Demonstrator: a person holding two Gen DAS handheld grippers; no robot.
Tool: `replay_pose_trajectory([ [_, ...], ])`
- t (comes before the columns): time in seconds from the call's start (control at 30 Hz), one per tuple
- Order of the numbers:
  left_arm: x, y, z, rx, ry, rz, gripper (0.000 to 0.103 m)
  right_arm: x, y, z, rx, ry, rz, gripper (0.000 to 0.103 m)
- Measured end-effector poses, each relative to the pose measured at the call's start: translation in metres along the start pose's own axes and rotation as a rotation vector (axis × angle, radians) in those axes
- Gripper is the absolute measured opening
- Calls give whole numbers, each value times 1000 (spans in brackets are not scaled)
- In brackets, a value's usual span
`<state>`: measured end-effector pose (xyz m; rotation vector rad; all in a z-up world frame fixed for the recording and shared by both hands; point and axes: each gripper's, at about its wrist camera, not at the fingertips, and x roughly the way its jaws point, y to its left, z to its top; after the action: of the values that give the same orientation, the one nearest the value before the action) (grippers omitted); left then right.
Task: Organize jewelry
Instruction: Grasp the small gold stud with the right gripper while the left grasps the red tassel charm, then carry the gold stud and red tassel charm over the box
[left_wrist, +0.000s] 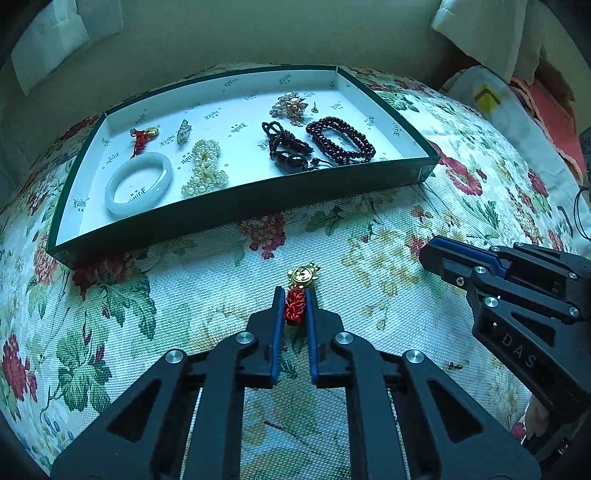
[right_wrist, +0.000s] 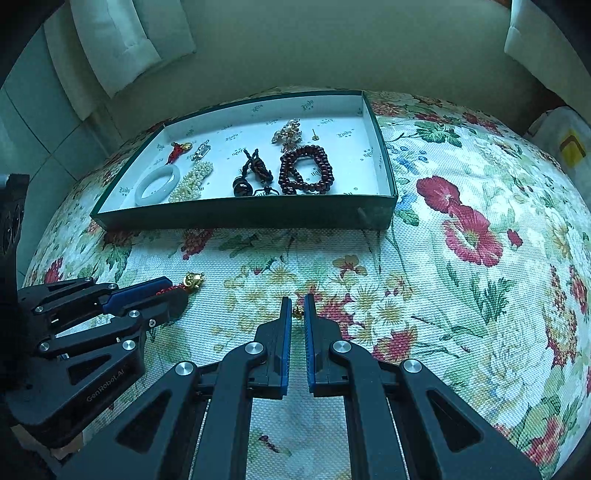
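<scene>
My left gripper (left_wrist: 294, 295) is shut on the red knotted cord of a gold charm (left_wrist: 303, 276), just above the floral cloth; it also shows in the right wrist view (right_wrist: 192, 281). My right gripper (right_wrist: 297, 300) is nearly shut around a small gold piece (right_wrist: 297, 314) on the cloth; whether it grips it I cannot tell. A green-walled tray (left_wrist: 236, 206) beyond holds a white bangle (left_wrist: 139, 184), a pearl piece (left_wrist: 205, 169), dark red beads (left_wrist: 341, 139), a dark cord pendant (left_wrist: 286, 147), a gold brooch (left_wrist: 290, 105) and another red-cord charm (left_wrist: 142, 137).
The floral cloth (right_wrist: 461, 258) covers a rounded surface that drops off at the sides. A pale wall and white cushions (right_wrist: 125, 40) stand behind the tray. A white bag with a yellow mark (left_wrist: 487, 98) lies at the far right.
</scene>
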<state>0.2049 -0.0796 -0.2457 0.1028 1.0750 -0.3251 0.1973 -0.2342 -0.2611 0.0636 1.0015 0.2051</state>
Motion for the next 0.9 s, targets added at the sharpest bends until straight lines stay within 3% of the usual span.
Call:
replay_pose_trajectory([
  [0.9,-28,9,2,-51,-59,-16,9,-4,3,3,-7,-11,5,6],
])
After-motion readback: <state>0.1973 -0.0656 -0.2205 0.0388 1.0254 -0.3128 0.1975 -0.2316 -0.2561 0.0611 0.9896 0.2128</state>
